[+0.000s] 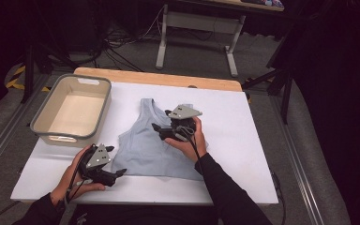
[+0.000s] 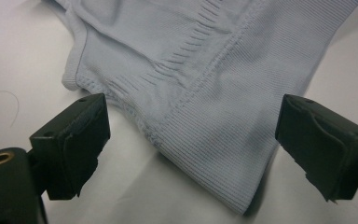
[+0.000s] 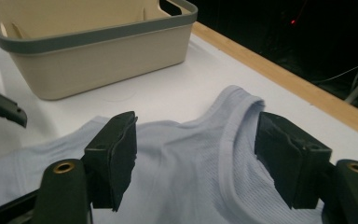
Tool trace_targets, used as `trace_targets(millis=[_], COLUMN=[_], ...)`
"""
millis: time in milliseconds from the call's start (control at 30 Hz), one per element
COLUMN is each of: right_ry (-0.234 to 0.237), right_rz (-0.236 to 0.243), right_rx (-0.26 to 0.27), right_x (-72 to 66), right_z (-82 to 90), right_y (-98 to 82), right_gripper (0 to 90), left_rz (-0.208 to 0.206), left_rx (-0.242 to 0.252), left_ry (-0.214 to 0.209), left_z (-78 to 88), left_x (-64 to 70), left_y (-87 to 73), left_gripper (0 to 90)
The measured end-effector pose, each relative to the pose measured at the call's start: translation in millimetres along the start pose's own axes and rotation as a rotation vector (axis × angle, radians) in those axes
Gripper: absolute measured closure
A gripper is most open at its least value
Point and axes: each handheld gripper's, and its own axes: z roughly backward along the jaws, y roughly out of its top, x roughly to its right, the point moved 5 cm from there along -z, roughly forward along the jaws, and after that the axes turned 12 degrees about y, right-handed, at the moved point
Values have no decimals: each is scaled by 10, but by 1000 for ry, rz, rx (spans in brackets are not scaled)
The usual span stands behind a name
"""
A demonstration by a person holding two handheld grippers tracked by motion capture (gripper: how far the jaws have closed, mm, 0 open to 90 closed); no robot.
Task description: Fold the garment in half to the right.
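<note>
A light blue ribbed tank top lies flat on the white table top, straps toward the far side. My left gripper rests at the top's near left hem corner. In the left gripper view it stands open, with that hem corner lying between the jaws and neither pad touching the cloth. My right gripper hovers over the right half of the top and points left. Seen in its own view, the right gripper is open just above the neckline and strap, with nothing gripped.
A beige bin with a grey rim stands at the far left of the table, with nothing visible inside it; it is also in the right gripper view. A wooden strip borders the far edge. A desk frame and cables lie on the floor beyond.
</note>
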Motion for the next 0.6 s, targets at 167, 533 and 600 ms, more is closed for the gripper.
trace_targets(millis=[167,533,600], right_ry=[13,-1,1], right_rz=[-22,-56,-73], right_rx=[-29,-127,-149], right_x=[77,233,270], right_z=[-213,-690,-783], right_y=[105,171,147], right_gripper=[341,393,401], left_rz=[-3,50,52], left_rx=[3,-49,-61], left_ry=[-22,-38,-47], left_z=[0,-55,-69], left_x=[-7,-39,-27], left_y=[8,-6,-9], left_gripper=[117,187,215])
